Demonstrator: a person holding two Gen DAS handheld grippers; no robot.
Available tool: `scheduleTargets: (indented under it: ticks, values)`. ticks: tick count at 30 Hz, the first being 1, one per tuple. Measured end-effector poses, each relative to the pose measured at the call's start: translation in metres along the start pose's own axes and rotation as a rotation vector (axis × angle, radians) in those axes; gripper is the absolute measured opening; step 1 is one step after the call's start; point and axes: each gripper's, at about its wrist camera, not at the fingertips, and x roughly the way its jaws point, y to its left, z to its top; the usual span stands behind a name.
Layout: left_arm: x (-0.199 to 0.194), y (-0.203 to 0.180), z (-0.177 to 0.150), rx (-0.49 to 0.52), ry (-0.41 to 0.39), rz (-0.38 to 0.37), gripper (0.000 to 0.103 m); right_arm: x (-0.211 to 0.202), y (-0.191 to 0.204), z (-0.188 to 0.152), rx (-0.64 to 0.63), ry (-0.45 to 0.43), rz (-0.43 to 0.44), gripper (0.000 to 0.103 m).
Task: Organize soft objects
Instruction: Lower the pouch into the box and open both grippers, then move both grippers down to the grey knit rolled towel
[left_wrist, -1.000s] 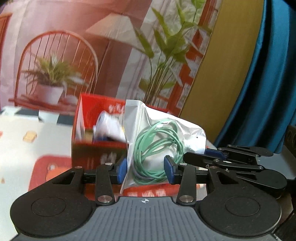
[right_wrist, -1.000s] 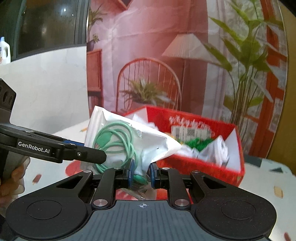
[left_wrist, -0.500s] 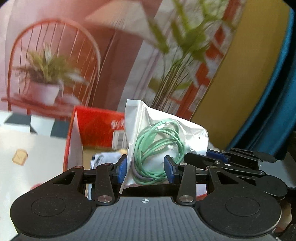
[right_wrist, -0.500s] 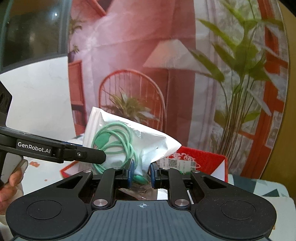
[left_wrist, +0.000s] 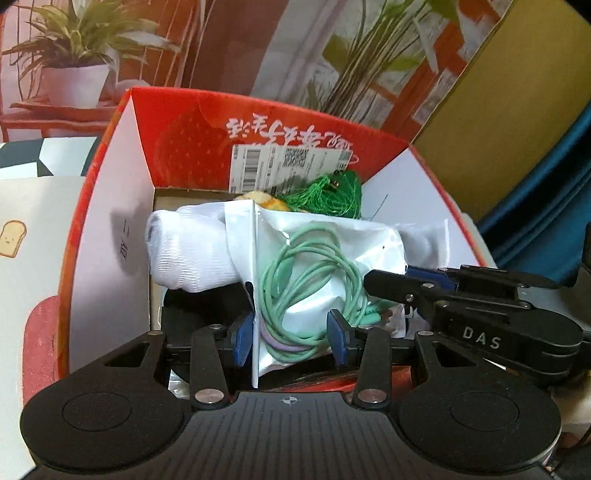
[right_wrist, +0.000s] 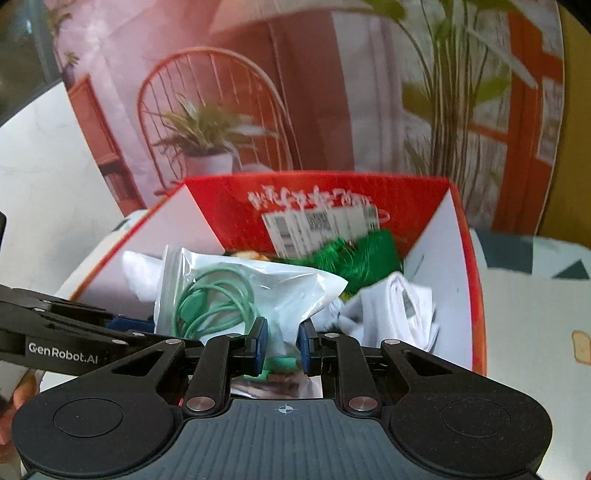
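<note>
**Cable Pouch Held Over the Open Red Box**

While the pouch of green cable (left_wrist: 314, 280) hung directly above the red box (left_wrist: 110, 206), both tools gripped it. The right hand-held gripper (right_wrist: 281, 345) pinched one corner, jaws nearly together. The left hand-held gripper (left_wrist: 291, 334) stood wider, straddling the lower edge; firm contact could not be confirmed. The long axis ran between them. Rolled white cloth (left_wrist: 192, 251) and green thread (left_wrist: 328, 195) filled the box, which sat on a patterned bench (right_wrist: 535, 325) before a printed backdrop.

counter (right_wrist: 535, 314): pale toast-print cloth cover | on it: open red cardboard box (left_wrist: 280, 125), 12 o'clock
</note>
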Motion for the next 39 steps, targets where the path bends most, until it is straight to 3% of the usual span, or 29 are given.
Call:
scheduleTargets:
  ticks: [9,17,21,26,33,39]
  values:
    - [0.002,0.001,0.002,0.011,-0.005,0.019,0.045,0.022,-0.014,-0.003,0.134,0.108,0.004,0.017]
    - [-0.018,-0.013,-0.001,0.092,-0.068,0.055,0.068,0.023,-0.014,-0.004,0.198,0.129,-0.043,0.021]
    - [-0.035,-0.020,-0.007,0.149,-0.113,0.075,0.069,0.011,-0.011,-0.009,0.193,0.082,-0.050,0.028]
    - [-0.062,-0.025,-0.018,0.164,-0.196,0.091,0.070,-0.017,-0.008,-0.015,0.205,-0.037,-0.036,0.053]
    - [-0.093,-0.029,-0.052,0.160,-0.307,0.132,0.070,-0.063,-0.003,-0.036,0.155,-0.224,-0.030,0.057]
    - [-0.100,-0.028,-0.090,0.141,-0.331,0.154,0.070,-0.095,-0.001,-0.065,0.086,-0.334,-0.052,0.058]
